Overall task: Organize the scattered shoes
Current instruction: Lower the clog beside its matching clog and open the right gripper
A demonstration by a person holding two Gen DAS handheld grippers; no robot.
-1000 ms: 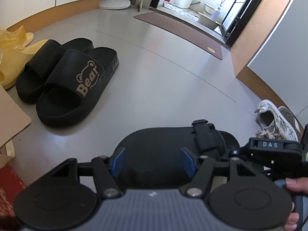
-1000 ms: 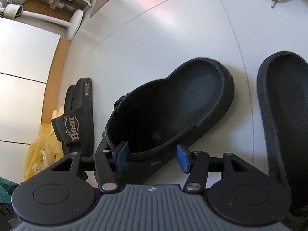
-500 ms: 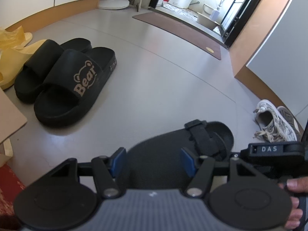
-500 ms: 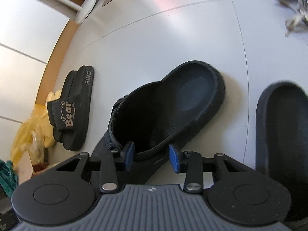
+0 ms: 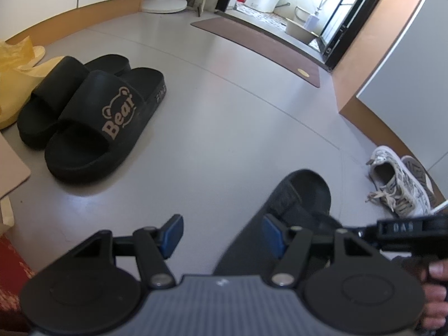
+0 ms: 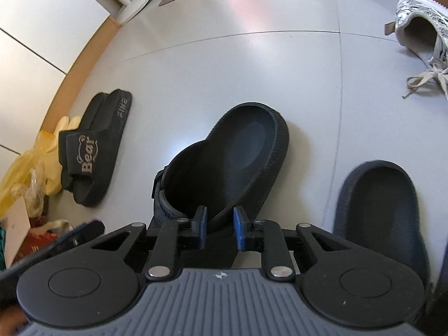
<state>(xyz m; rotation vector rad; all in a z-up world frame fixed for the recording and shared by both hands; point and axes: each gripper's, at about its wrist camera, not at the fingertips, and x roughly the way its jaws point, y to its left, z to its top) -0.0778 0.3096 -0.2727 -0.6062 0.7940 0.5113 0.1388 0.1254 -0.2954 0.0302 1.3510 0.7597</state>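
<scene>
In the right wrist view alone — a second black clog (image 6: 383,210) beside the gripped one (image 6: 238,156).

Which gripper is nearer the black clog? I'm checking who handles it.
Right. The right gripper is shut on the black clog, pinching its rim. The left gripper stands open beside it, gripping nothing.

A pale grey floor (image 5: 229,128) carries everything. At the left of the left-wrist view lies a pair of black slides (image 5: 92,117) (one printed "Bear"), touching side by side. A brown mat (image 5: 260,44) lies at upper centre, patterned white sneakers (image 5: 397,184) at right, a second black clog (image 6: 383,212) lower right in the right-wrist view.
</scene>
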